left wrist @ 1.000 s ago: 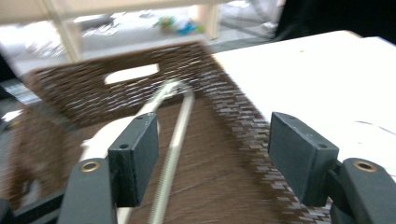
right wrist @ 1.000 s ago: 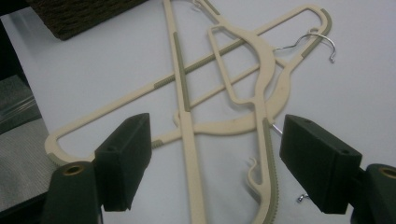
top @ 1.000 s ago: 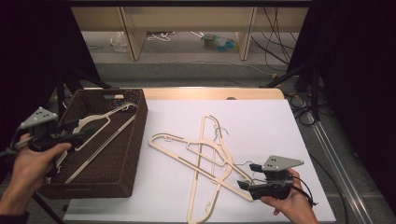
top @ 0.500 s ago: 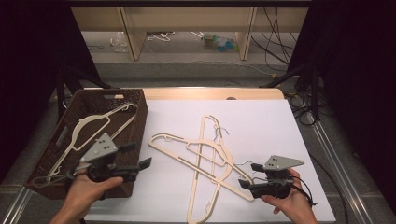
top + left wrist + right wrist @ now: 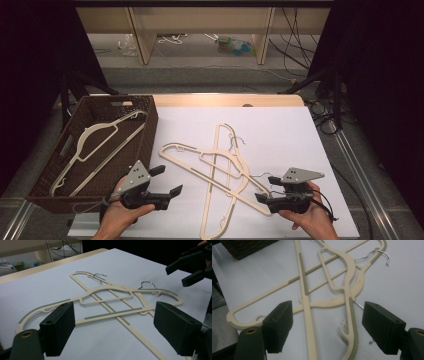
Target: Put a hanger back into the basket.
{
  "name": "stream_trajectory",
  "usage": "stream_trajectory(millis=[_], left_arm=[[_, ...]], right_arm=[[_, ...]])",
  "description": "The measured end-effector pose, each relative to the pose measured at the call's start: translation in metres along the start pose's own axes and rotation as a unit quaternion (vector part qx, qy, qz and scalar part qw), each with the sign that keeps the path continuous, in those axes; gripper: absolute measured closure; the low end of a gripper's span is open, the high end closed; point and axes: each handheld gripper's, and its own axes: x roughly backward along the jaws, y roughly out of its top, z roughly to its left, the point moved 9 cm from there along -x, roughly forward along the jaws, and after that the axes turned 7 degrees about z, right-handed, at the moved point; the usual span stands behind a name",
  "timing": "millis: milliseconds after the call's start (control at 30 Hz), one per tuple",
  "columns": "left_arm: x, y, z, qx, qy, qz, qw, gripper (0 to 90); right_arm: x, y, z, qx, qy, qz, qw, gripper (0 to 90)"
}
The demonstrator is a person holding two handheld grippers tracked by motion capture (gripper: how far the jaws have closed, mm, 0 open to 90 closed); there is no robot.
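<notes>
Two cream hangers point(image 5: 220, 167) are lying crossed on the white tabletop point(image 5: 280, 130) — one running long toward the person, the other stretching across it, their metal hooks near the overlap. A third cream hanger point(image 5: 95, 145) is resting inside the dark wicker basket point(image 5: 147, 130) sitting at the tabletop's left edge. The left tool point(image 5: 167, 182) is hovering just right of the basket's near corner, held in the person's left hand point(image 5: 117, 217), its jaws spread wide and holding nothing; in the left gripper view those jaws are framing the crossed hangers point(image 5: 112, 302), which are lying well ahead of them. The right tool point(image 5: 262, 192) is sitting low at the near right of the pile in the right hand point(image 5: 310, 217), jaws also parted and empty — in the right gripper view they are straddling the near ends of the hangers point(image 5: 329, 290), with one ribbed grey-edged shoulder lying between the pads without touching either.
</notes>
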Motion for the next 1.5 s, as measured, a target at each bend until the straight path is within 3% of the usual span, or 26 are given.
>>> stream_trajectory(millis=[100, 200, 233, 400, 600, 633, 767, 867, 900, 933, 1067, 1133, 1167, 1233, 1267, 1400, 1433, 1467, 1500], left_arm=[[-0.002, -0.005, 0.0, -0.004, -0.003, -0.002, 1.0, 17.9], [-0.003, -0.008, 0.001, -0.02, 0.001, -0.004, 0.9998, 18.1], [-0.004, -0.01, -0.001, -0.014, 0.001, -0.001, 0.9999, 17.9], [-0.009, -0.014, -0.005, -0.03, -0.002, -0.001, 0.9996, 17.4], [-0.012, -0.018, -0.01, -0.026, -0.007, -0.001, 0.9996, 17.1], [-0.012, -0.017, -0.009, -0.033, -0.007, -0.003, 0.9994, 17.0], [-0.013, -0.022, -0.011, -0.026, -0.011, 0.004, 0.9996, 16.7], [-0.013, -0.022, -0.014, -0.026, -0.019, -0.001, 0.9995, 16.2], [-0.013, -0.021, -0.013, -0.039, -0.022, 0.0, 0.999, 16.2], [-0.013, -0.022, -0.013, -0.039, -0.019, 0.005, 0.9991, 16.2], [-0.015, -0.024, -0.013, -0.033, -0.019, 0.011, 0.9992, 16.2], [-0.015, -0.023, -0.012, -0.042, -0.018, 0.01, 0.9989, 16.2], [-0.015, -0.023, -0.012, -0.044, -0.019, 0.01, 0.9988, 16.2], [-0.016, -0.025, -0.014, -0.037, -0.021, 0.013, 0.999, 16.2], [-0.016, -0.024, -0.014, -0.049, -0.022, 0.013, 0.9985, 16.2], [-0.016, -0.025, -0.014, -0.053, -0.025, 0.014, 0.9982, 16.4], [-0.016, -0.025, -0.014, -0.053, -0.026, 0.016, 0.9981, 16.5], [-0.016, -0.026, -0.015, -0.04, -0.025, 0.016, 0.9988, 16.5], [-0.016, -0.025, -0.013, -0.049, -0.025, 0.015, 0.9983, 16.5]], right_arm=[[-0.001, 0.0, 0.002, -0.004, 0.005, 0.002, 1.0, 26.0], [-0.002, -0.002, 0.001, -0.004, 0.001, 0.008, 1.0, 26.0], [-0.003, -0.002, 0.002, -0.002, 0.003, 0.009, 1.0, 26.0], [-0.006, -0.002, 0.002, 0.003, 0.008, 0.01, 0.9999, 26.4], [-0.011, -0.001, 0.001, 0.001, 0.002, 0.018, 0.9998, 26.6], [-0.012, 0.0, 0.001, 0.0, 0.002, 0.021, 0.9998, 26.8], [-0.017, 0.003, -0.005, -0.003, -0.007, 0.028, 0.9996, 27.7], [-0.024, 0.004, -0.013, -0.008, -0.015, 0.049, 0.9987, 27.8], [-0.026, 0.004, -0.015, -0.006, -0.019, 0.054, 0.9983, 27.8], [-0.028, 0.004, -0.016, -0.012, -0.022, 0.06, 0.9979, 28.0], [-0.034, 0.004, -0.019, -0.009, -0.023, 0.077, 0.9967, 32.7], [-0.04, 0.005, -0.022, -0.004, -0.028, 0.076, 0.9967, 34.9], [-0.041, 0.005, -0.021, -0.008, -0.022, 0.089, 0.9958, 39.1], [-0.046, 0.004, -0.024, 0.008, -0.023, 0.099, 0.9948, 42.9], [-0.047, 0.004, -0.024, 0.002, -0.023, 0.105, 0.9942, 45.2], [-0.057, 0.004, -0.03, 0.009, -0.022, 0.124, 0.9921, 52.4], [-0.059, 0.003, -0.031, 0.009, -0.02, 0.133, 0.9909, 53.8], [-0.062, 0.004, -0.032, 0.01, -0.019, 0.126, 0.9918, 55.1], [-0.063, 0.003, -0.032, 0.008, -0.018, 0.135, 0.9906, 56.3]])
